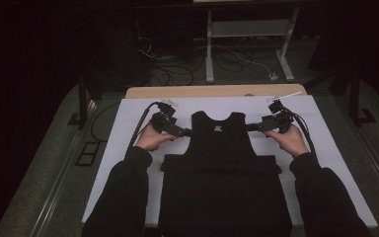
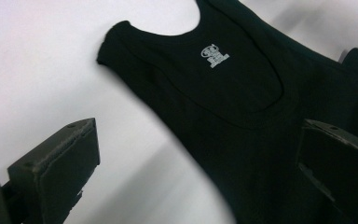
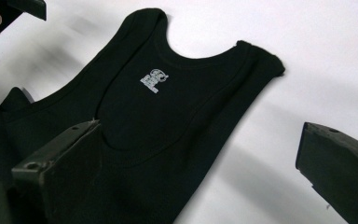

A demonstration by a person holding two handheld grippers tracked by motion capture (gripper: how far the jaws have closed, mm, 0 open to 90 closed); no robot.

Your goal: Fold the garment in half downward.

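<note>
Left gripper (image 1: 186,132) at the left armhole edge of a black tank top (image 1: 220,163), held by the person's left hand (image 1: 150,138); cable (image 1: 140,123) runs off its back toward the far edge of the surface. In the left gripper view the jaws stand wide apart, nothing between them but white cover and the garment's edge: one jaw over bare white, the other over black fabric. Whether either jaw touches the cloth, cannot tell.

Tank top lies flat in the middle of the surface (image 1: 113,148), neck toward the far side, hem toward the person and reaching the near edge. Two shoulder straps point away from the person. Small white printed label (image 1: 218,128) sits inside the back of the neck, just below the neckline. The lower body of the garment looks wider than the chest part, with a horizontal step or fold across it at about mid-length.

Right gripper (image 1: 250,127) at the right armhole edge, mirror of the left, held in the right hand (image 1: 291,139), its cable trailing off behind. In the right gripper view its jaws are likewise spread open, one above the black fabric, the other above the white cover; the strap end (image 3: 265,63) lies between and beyond them.

Surface is covered white, with a strip of bare wood (image 1: 217,91) along the far edge. Dark sleeves (image 1: 123,197) enter from the bottom. Beyond the surface: floor cables and a pale metal frame (image 1: 249,34).
</note>
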